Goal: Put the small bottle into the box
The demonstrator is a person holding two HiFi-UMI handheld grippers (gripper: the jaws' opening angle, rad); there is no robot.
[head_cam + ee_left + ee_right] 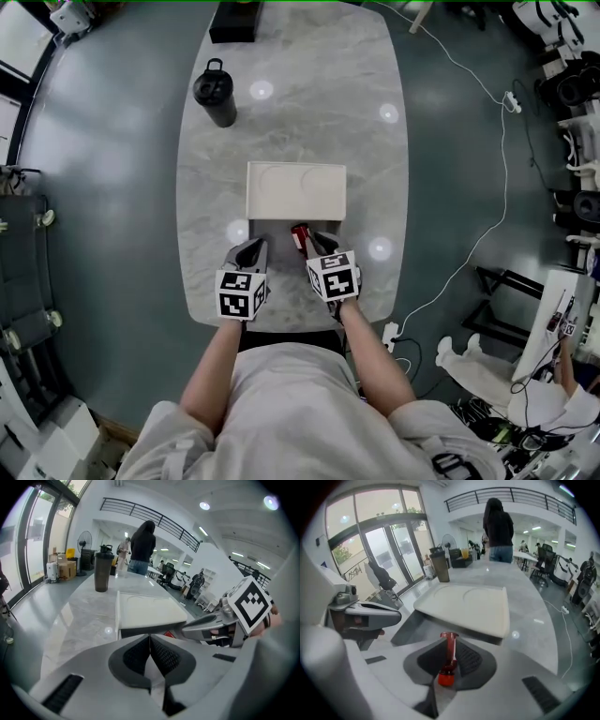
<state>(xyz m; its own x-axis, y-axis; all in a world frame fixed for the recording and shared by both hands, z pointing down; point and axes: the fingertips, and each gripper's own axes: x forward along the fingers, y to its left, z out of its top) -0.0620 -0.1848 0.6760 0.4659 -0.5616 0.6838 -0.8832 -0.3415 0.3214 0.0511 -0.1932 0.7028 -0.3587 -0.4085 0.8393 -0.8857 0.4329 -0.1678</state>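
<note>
Small bottle (449,658): slim, glossy red, clamped between the ribbed dark pads of the right gripper (317,246), just before the box (295,190), which is flat, matte white, lid embossed with circles. Left gripper (150,654) pinched together, empty. Veined grey table (300,112). Bottle mostly hidden in head view.

Left gripper (247,253) closed, right gripper (312,244) — clamped

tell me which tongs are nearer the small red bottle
Right. The right tongs are clamped on the small red bottle; the left tongs sit apart, to its left, shut and empty.
</note>
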